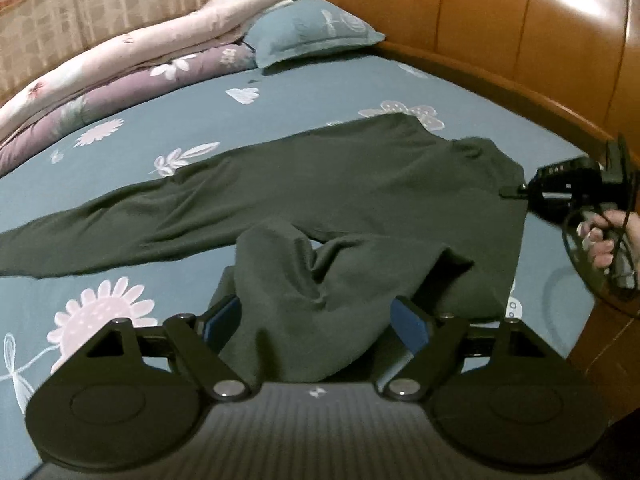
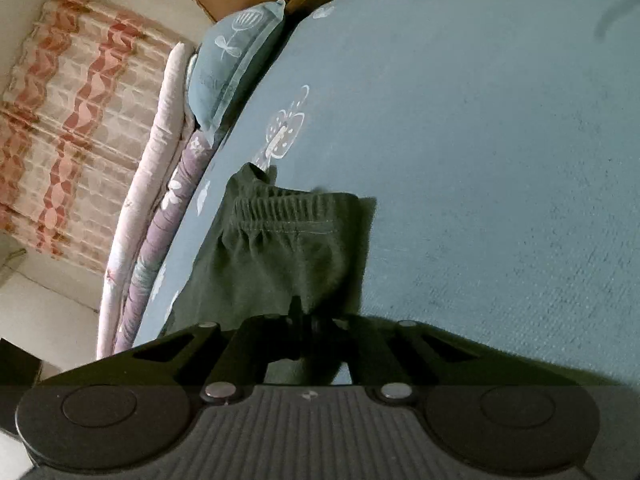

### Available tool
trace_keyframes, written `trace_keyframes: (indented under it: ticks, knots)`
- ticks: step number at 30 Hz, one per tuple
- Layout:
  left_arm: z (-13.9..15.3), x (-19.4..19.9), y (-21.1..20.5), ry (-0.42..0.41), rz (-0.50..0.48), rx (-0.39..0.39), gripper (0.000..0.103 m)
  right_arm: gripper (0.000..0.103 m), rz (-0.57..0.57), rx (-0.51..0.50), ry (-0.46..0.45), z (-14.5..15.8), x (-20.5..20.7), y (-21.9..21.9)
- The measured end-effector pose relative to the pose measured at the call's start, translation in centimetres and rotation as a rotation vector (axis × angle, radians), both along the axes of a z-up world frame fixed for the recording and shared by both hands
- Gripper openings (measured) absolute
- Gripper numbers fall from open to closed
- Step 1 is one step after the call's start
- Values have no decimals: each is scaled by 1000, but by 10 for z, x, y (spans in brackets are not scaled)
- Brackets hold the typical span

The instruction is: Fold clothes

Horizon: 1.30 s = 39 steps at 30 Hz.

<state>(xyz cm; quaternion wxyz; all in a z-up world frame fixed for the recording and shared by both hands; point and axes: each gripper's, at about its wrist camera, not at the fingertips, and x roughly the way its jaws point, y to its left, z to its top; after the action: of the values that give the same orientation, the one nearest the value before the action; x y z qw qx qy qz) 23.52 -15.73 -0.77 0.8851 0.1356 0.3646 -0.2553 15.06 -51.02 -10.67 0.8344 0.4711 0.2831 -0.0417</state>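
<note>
Dark green pants (image 1: 320, 184) lie spread on the blue flowered bed sheet (image 1: 280, 108), one leg stretched out to the left. The other leg is bunched up and rises between the fingers of my left gripper (image 1: 316, 320), which stand wide open with the blue pads (image 1: 408, 322) on either side of the cloth. My right gripper (image 2: 310, 320) is shut on the pants (image 2: 280, 256) near their elastic waistband (image 2: 288, 204). In the left wrist view that right gripper (image 1: 514, 191) pinches the waist edge at the right, held by a hand (image 1: 600, 240).
A blue pillow (image 1: 312, 28) and a folded pink and purple quilt (image 1: 120, 68) lie at the far side of the bed. A wooden headboard (image 1: 520, 20) runs along the right. A patterned curtain (image 2: 60, 120) hangs behind the quilt.
</note>
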Motion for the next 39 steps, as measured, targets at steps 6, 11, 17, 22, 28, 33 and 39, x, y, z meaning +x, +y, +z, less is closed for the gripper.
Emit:
trace_keyframes:
  ticks: [6,11,17,22,28,33,39]
  knots:
    - [6,3,-5,2,-39,-23,82,4,1,-4,25,18,-18,12]
    - [2,7,-4,29,-41,-26,82,12,-15,-54,96,29,-29,10]
    - [8,12,-4,30,-42,-38,82,35,-32,-164,154,52,-35,3]
    - [11,14,-8,23,-28,-48,82,42,57,-341,75,88,26,-14]
    - [10,8,-9,29,17,-43,82,54,264,-398,71,81,153,-13]
    - [8,1,-6,33,56,-2,82,56,372,-451,107,49,228,-13]
    - [0,-1,4,66,112,-2,82,53,424,-581,93,44,244,6]
